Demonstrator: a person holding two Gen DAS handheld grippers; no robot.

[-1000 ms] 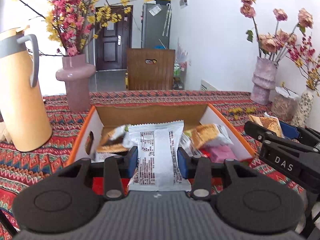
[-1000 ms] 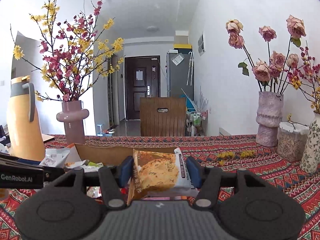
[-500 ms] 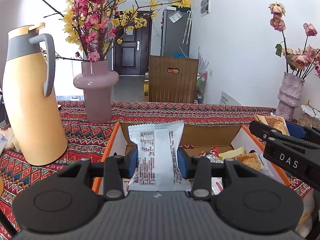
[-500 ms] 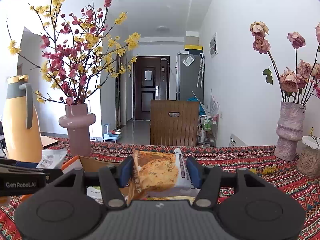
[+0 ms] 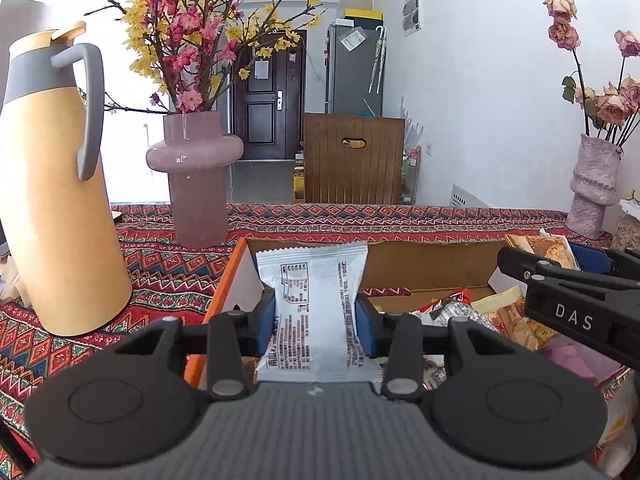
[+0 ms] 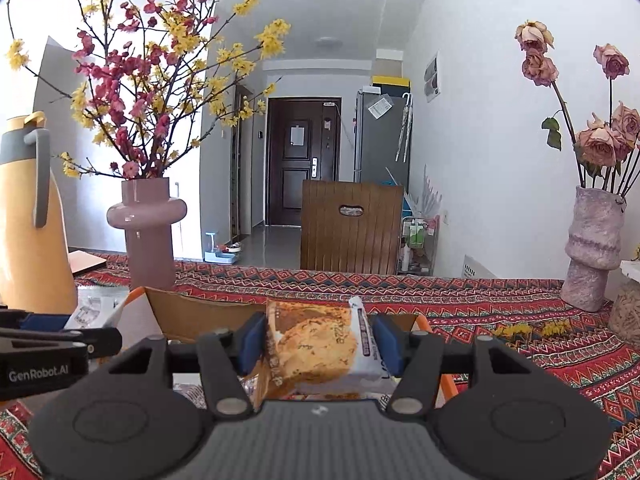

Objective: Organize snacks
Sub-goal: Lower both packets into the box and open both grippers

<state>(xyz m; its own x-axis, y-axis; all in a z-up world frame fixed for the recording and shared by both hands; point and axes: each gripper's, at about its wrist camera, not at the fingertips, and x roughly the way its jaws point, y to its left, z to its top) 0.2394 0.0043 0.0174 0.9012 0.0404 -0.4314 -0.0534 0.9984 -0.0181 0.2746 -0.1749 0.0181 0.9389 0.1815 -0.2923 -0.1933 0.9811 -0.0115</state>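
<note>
Over orange-sided cardboard box [image 5: 424, 266] | left gripper [image 5: 316, 322] pinching white printed snack packet [image 5: 314, 308] | right gripper [image 6: 320, 346] pinching orange cookie-print packet [image 6: 316, 350]

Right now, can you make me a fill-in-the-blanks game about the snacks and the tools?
1. The left tool grips a ____ snack packet.
2. The right tool grips a packet picturing a ____.
3. The cardboard box has an ____ outside.
4. The yellow jug has a ____ handle.

Missing words: white; cookie; orange; grey
</note>
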